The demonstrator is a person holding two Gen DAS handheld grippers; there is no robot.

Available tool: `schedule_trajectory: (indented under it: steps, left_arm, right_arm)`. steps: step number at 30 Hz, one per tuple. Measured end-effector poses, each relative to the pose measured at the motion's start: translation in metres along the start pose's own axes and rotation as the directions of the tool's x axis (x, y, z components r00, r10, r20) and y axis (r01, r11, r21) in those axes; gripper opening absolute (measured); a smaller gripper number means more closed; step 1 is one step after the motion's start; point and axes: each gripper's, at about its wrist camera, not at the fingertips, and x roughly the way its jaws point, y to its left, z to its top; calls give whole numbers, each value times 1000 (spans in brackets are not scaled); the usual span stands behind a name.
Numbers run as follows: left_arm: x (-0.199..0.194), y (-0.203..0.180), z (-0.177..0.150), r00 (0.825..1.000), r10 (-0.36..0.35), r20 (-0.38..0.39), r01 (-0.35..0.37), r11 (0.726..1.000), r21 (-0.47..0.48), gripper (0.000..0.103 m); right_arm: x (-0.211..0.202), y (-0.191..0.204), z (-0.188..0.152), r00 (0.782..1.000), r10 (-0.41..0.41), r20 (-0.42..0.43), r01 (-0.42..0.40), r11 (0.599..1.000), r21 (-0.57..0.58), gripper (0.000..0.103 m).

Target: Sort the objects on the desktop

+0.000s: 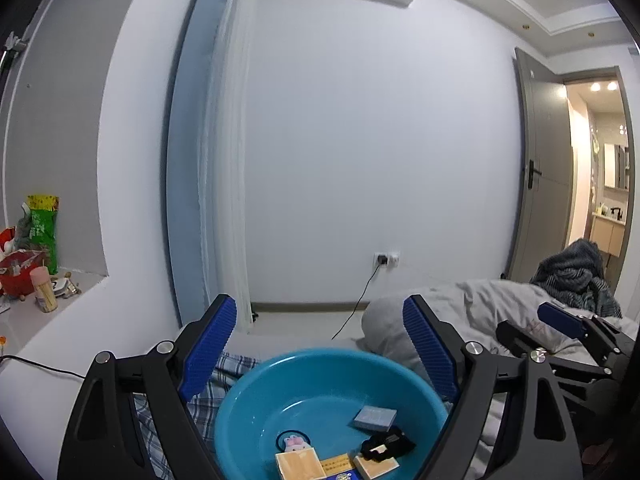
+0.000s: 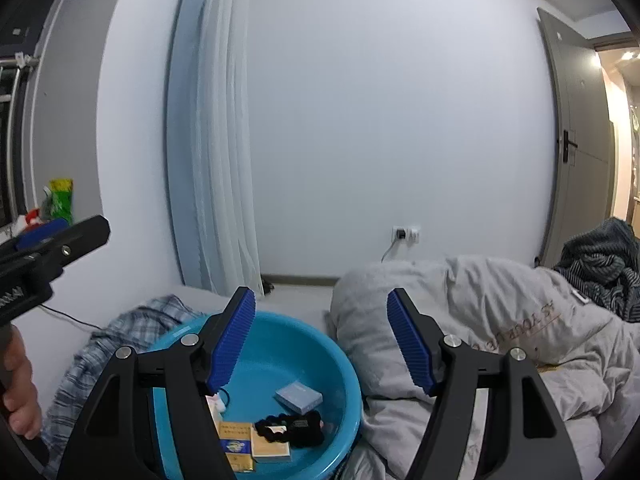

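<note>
Blue basin (image 1: 256,404) sits on the bed, between a plaid cloth (image 2: 120,332) on its left and a grey quilt (image 2: 500,320) on its right; all positions below taken from the basin. Inside it: a grey-blue box (image 1: 375,417) toward the right wall, a black bundle (image 1: 387,445) just nearer than that, tan boxes (image 1: 300,465) along the near floor, a small cartoon piece (image 1: 295,443) left of centre. Left tongs (image 1: 320,344) spread wide above the basin's far rim, holding nothing. Right tongs (image 2: 322,340) also wide and empty, raised over the basin's right edge and the quilt. Judgement: items look already gathered, so sorting is late or between picks; no loose piece shows outside the basin. Next move would call for tilting a camera down to find any remaining item, or for lowering one pair of tongs onto a box edge if the contents need regrouping. Near basin floor is cut off by the frame; labels unreadable; black bundle's identity unclear; the tongs' frame covers part of the contents in the right view.
</note>
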Motion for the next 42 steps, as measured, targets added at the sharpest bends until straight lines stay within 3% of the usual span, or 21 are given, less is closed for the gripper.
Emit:
schedule_trajectory:
  steps: [5,14,16,20,25,33,42]
  left_arm:
    - [-27,1,20,999,-21,36,22,999,-33,88]
    - [-95,-17,49,991,-18,132,13,999,39,88]
    - [-109,-22,53,990,-33,139,26,998,55,103]
    - [-138,-27,53,982,-33,185,25,999,44,103]
    - [-160,-29,47,981,-36,193,30,999,36,103]
    - [-162,-22,16,980,0,200,6,1000,-29,103]
    - [-159,-30,10,982,2,190,-8,999,33,103]
  right_arm:
    - [-42,4,17,997,-24,77,27,999,-32,73]
    - [-128,12,53,980,-39,196,51,997,-57,73]
    - [-144,14,57,974,-53,219,66,996,-55,75]
    - [-168,13,59,972,-64,227,67,998,-4,82]
    - [-181,4,55,970,-70,232,61,997,48,102]
    - [-182,-3,32,968,-96,232,84,995,60,102]
    - [-185,-10,26,963,-136,234,126,990,55,102]
